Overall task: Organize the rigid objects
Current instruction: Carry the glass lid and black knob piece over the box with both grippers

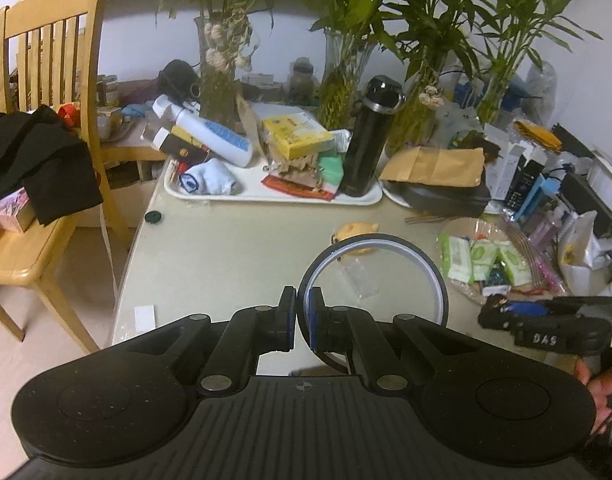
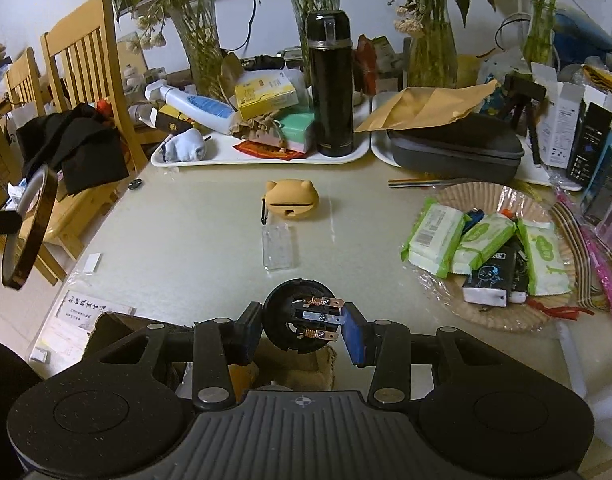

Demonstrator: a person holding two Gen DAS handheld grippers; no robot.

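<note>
Left hand-held gripper (image 1: 301,318) pinches ring (image 1: 373,280); right (image 2: 301,330) clamps black connector (image 2: 301,320); table (image 2: 185,240) centre bare

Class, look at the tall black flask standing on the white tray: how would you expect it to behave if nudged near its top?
The black flask stands upright, tall on a narrow base, so a push near the lid would probably tip it. Its glossy wall looks slippery and rigid. Once down, the round body would likely roll along the white tray.
</note>
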